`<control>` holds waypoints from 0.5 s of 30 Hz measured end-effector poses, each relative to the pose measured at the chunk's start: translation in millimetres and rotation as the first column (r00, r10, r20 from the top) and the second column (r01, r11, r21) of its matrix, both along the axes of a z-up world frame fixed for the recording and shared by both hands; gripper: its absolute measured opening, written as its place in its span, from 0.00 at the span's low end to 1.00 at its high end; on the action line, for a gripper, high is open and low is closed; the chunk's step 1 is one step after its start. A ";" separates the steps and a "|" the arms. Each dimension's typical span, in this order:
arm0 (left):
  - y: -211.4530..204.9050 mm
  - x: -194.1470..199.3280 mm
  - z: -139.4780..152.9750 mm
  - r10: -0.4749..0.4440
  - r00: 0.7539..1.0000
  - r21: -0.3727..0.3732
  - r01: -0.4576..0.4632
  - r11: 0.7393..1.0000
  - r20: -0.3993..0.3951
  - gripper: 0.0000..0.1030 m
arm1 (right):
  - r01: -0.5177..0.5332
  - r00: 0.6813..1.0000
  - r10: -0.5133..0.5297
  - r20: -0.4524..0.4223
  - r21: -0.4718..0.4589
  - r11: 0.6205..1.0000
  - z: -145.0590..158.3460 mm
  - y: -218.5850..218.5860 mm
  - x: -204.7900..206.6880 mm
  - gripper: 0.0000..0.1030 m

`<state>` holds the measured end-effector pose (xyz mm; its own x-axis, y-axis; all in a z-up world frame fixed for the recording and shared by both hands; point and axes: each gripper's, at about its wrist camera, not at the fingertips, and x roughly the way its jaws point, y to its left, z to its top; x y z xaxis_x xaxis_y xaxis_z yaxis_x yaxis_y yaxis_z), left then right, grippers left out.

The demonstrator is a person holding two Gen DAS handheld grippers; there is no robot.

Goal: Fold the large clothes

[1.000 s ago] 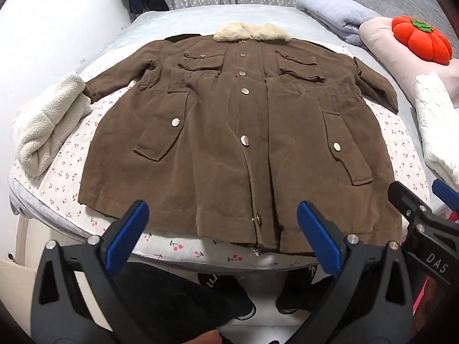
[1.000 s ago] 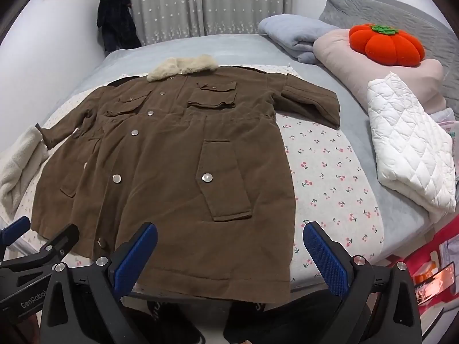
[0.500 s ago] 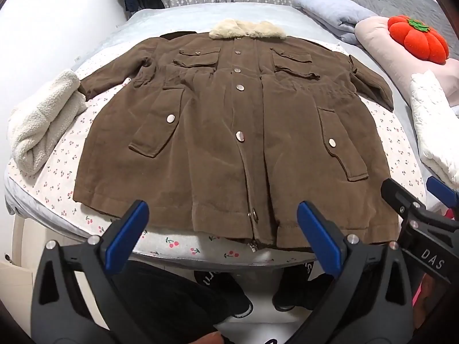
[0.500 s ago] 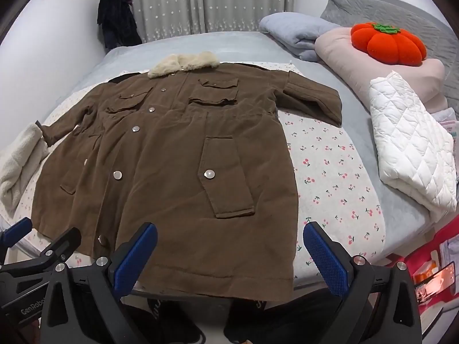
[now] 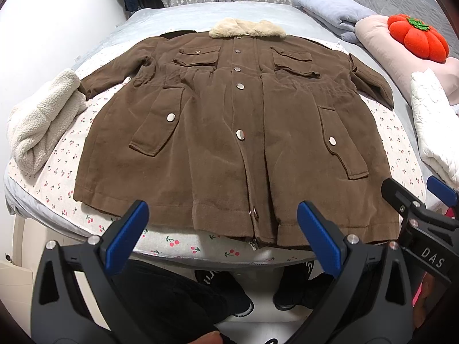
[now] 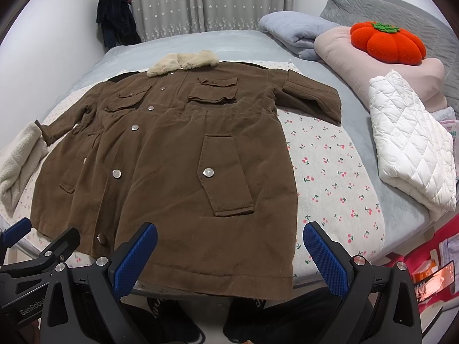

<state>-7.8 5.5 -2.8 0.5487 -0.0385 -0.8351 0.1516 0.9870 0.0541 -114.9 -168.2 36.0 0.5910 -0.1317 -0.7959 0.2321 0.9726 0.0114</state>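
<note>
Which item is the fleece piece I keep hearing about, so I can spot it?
Start from the brown coat spread across the bed. Follow the sleeve on the picture's left to its cuff: the cream fleece bundle lies just past it at the bed's edge. It is nubbly and rolled, unlike the smooth white quilted pad opposite.

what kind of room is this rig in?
Most likely a home bedroom. The brown coat lies spread on a bed with a pillow and folded blanket at its head, and curtains hang behind it.
</note>
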 end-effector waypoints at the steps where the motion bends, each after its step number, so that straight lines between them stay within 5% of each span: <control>1: 0.1 -0.2 -0.1 0.000 1.000 -0.001 0.000 1.000 0.000 1.00 | 0.000 1.000 0.000 -0.001 0.001 1.000 -0.4 0.3 -0.2 1.00; 15: 3.3 3.1 -4.0 -0.003 1.000 -0.009 0.002 1.000 -0.022 1.00 | 0.013 1.000 -0.013 -0.016 -0.012 1.000 1.9 2.2 2.2 1.00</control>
<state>-4.8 8.8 -6.9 0.5302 -0.0471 -0.8466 0.1550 0.9870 0.0422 -112.6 -166.0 37.8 0.5760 -0.1492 -0.8037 0.2451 0.9695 -0.0043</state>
